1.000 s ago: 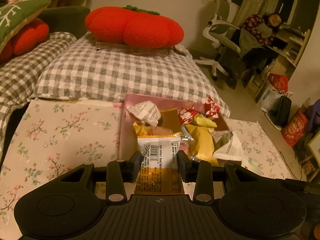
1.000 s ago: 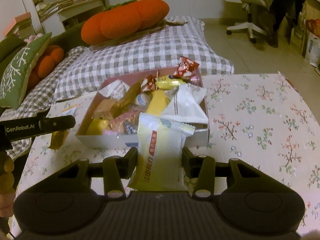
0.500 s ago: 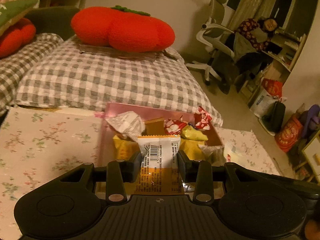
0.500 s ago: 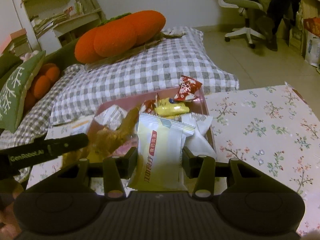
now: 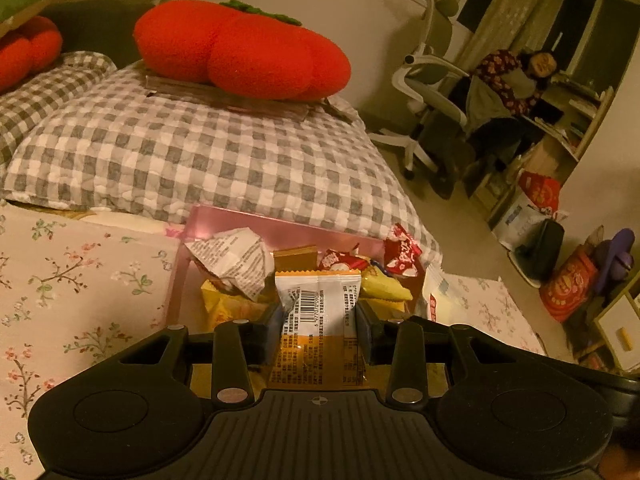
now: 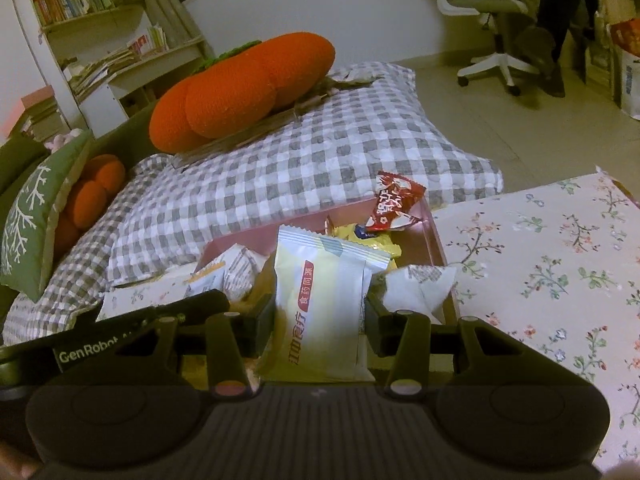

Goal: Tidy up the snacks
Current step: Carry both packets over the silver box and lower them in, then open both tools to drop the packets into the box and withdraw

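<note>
My left gripper [image 5: 318,312] is shut on an orange-and-white snack packet [image 5: 318,320] with a barcode, held over the near part of the pink box [image 5: 224,222]. My right gripper [image 6: 320,312] is shut on a pale yellow-and-white packet [image 6: 324,304] with red lettering, also over that pink box [image 6: 434,236]. The box holds several wrapped snacks: a white crumpled wrapper [image 5: 232,256], a yellow one [image 5: 386,288] and a red packet [image 6: 394,202] leaning on its far rim. The left gripper's body [image 6: 132,340] shows at the lower left of the right wrist view.
The box lies on a floral cloth [image 6: 560,264] in front of a grey checked pillow [image 5: 208,160] bearing an orange pumpkin cushion [image 5: 240,50]. A green cushion [image 6: 28,216] lies left. A white office chair [image 5: 428,92], a seated person [image 5: 512,80] and bags [image 5: 568,288] are at the right.
Both grippers have moved forward over the pink box, each still holding its packet. The box and pillow now look nearer and larger in both views.
</note>
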The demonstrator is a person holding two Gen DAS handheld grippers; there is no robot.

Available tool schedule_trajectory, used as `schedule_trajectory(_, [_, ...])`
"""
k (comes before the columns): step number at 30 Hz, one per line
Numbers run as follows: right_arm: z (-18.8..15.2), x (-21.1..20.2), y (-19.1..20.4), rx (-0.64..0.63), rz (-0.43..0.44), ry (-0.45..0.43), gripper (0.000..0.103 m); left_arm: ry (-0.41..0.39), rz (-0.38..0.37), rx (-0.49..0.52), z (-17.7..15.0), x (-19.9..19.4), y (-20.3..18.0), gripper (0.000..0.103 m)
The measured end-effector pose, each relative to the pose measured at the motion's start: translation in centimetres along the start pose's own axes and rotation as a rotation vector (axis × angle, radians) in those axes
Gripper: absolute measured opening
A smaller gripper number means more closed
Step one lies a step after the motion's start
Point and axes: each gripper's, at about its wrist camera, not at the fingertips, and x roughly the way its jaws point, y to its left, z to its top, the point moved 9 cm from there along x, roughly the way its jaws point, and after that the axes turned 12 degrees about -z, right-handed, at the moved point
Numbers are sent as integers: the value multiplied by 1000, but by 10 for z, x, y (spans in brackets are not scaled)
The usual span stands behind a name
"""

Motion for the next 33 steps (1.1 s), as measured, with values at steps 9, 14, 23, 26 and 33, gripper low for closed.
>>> schedule_trajectory(9, [7, 9, -6, 123, 55, -1, 43, -19, -11, 37, 1, 10, 0, 38])
schedule_trajectory(14, [8, 7, -7, 177, 78, 5, 46, -33, -11, 35, 1, 7, 0, 49])
schedule_trajectory(23, [17, -7, -18, 210, 65, -25, 48, -51, 17, -3, 8, -9, 9, 53])
schedule_trajectory(26, [16, -11, -17, 209, 75, -11, 48, -42, 51, -2, 9, -18, 10, 53])
schedule_trajectory(33, [3, -24, -11, 177, 94, 59, 51, -4, 138, 10, -6, -43, 13, 55])
